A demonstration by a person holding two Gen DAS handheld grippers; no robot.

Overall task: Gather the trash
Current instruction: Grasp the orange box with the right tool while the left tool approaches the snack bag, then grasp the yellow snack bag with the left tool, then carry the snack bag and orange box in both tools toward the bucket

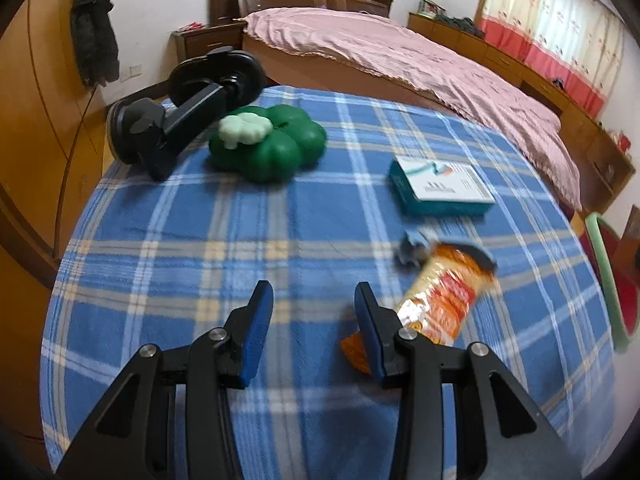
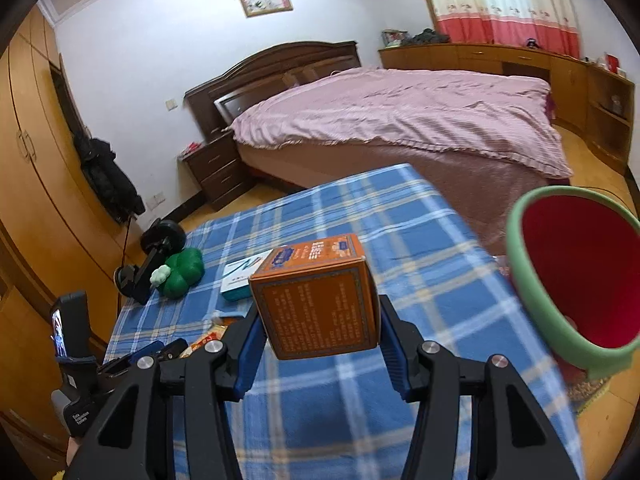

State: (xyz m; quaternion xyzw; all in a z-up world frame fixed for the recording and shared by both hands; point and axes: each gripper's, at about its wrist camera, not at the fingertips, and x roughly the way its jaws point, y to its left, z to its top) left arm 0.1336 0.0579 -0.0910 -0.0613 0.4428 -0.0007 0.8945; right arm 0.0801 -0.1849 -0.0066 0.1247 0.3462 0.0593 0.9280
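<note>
My right gripper (image 2: 320, 320) is shut on an orange cardboard box (image 2: 320, 296) and holds it above the blue plaid table, left of a red bin with a green rim (image 2: 532, 280). My left gripper (image 1: 314, 312) is open and empty just above the table. An orange snack wrapper (image 1: 444, 296) lies by its right finger (image 1: 370, 320), with a small crumpled grey-blue scrap (image 1: 412, 248) beyond it. The bin's rim (image 1: 604, 272) shows at the right edge of the left wrist view. The left gripper also shows at the lower left of the right wrist view (image 2: 132, 356).
On the table (image 1: 240, 240) are a green clover-shaped container (image 1: 272, 148), a black suction-cup holder (image 1: 180, 112) and a teal and white box (image 1: 440, 188). A bed with a pink cover (image 2: 400, 120), a nightstand (image 2: 216, 168) and wooden wardrobes (image 2: 36, 184) stand beyond.
</note>
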